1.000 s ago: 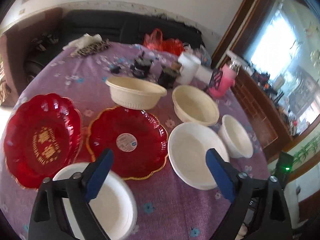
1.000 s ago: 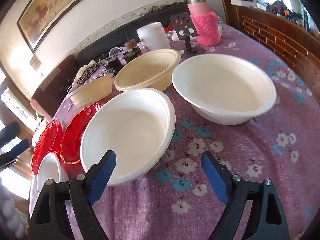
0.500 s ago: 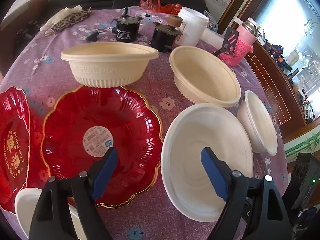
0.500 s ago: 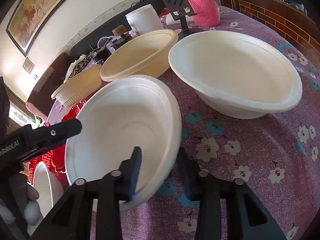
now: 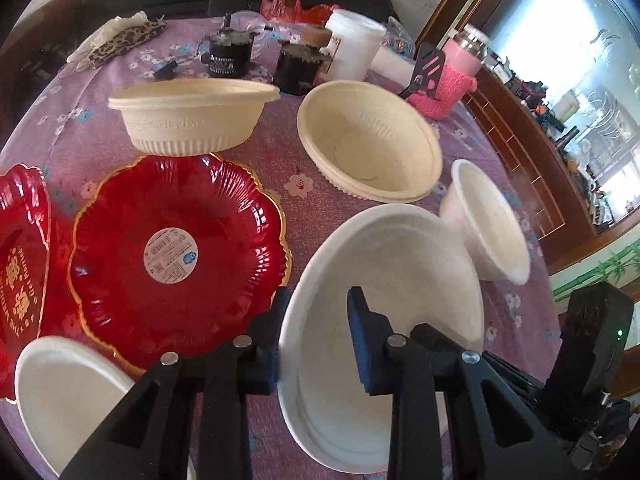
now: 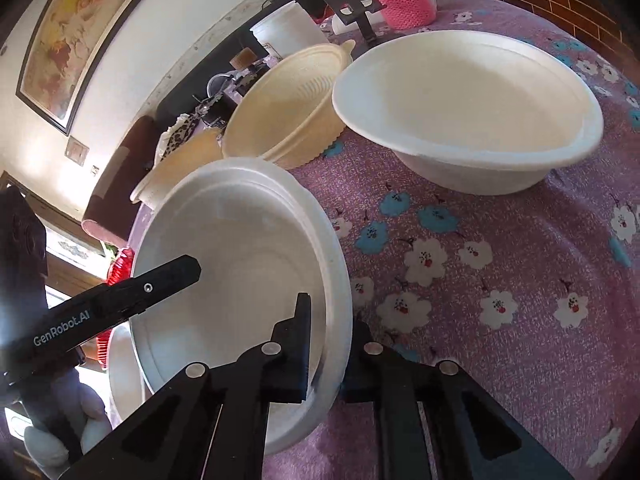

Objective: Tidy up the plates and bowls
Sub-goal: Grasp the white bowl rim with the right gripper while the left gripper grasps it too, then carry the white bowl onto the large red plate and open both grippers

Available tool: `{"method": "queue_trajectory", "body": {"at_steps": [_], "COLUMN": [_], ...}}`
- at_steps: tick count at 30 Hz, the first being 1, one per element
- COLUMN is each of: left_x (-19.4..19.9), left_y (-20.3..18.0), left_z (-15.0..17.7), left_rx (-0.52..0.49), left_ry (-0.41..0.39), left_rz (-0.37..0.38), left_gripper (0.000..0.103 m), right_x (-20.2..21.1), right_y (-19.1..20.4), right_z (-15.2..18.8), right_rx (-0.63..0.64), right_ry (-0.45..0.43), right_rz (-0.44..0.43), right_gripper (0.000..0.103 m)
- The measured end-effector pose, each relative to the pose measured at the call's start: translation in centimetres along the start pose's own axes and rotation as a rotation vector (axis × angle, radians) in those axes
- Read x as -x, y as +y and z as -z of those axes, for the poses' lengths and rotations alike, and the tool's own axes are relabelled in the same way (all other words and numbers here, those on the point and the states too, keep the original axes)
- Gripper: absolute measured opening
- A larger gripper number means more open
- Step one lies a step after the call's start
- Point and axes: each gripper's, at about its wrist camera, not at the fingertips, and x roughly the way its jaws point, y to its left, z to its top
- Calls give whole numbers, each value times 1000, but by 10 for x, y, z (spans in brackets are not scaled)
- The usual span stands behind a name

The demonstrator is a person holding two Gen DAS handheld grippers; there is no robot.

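A shallow white foam bowl point(image 5: 384, 280) sits on the purple flowered cloth, and both grippers are at it. My right gripper point(image 6: 330, 332) is shut on the bowl's point(image 6: 240, 248) near rim, one finger inside and one outside. The bowl tilts up from the cloth on that side. My left gripper point(image 5: 318, 320) straddles the opposite rim and its jaws are closing. The outer finger lies against the rim, while a gap shows at the inner one. In the right wrist view one left finger point(image 6: 172, 276) reaches over the bowl's inside.
Left of the bowl lie a red gold-edged plate point(image 5: 172, 256), a second red plate point(image 5: 24, 264) and a white bowl point(image 5: 72, 400). Two cream bowls point(image 5: 192, 120) point(image 5: 372, 144) and another white bowl point(image 5: 488, 220) stand behind. Jars, a white tub point(image 5: 352, 48) and a pink bottle point(image 5: 452, 76) crowd the far side.
The left gripper came down and in over the white bowl's rim, and its jaws narrowed sharply. The right gripper's jaws closed on the bowl's near rim, and that side tilted up.
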Motion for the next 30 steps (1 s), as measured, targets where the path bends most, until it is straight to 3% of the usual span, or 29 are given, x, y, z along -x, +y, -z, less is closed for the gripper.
{"method": "queue_trajectory", "body": {"at_steps": [5,9,18,23,30], "left_x": [41,82,159,167,141], "left_y": [1,24,124,195,270], "left_z": [12,20,29,34,34], "left_rx": [14,62,239,367,483], "left_ry": [-89,-166,-334,-338,-282], "left_rz": [12,31,-80,-123,-150], "left_gripper": [28,28,28,28,28], "right_x": [25,40,10,-36,-109], "right_y": [25,62,195,261,313], "right_z": [4,4,16,24,29], "right_rx": [52,142,380,471,553], "right_ry": [-51,-80,-53,10,92], "right_rz": [-16,-26,-74,-92,-34], "right_gripper": [11,11,11,11,12]}}
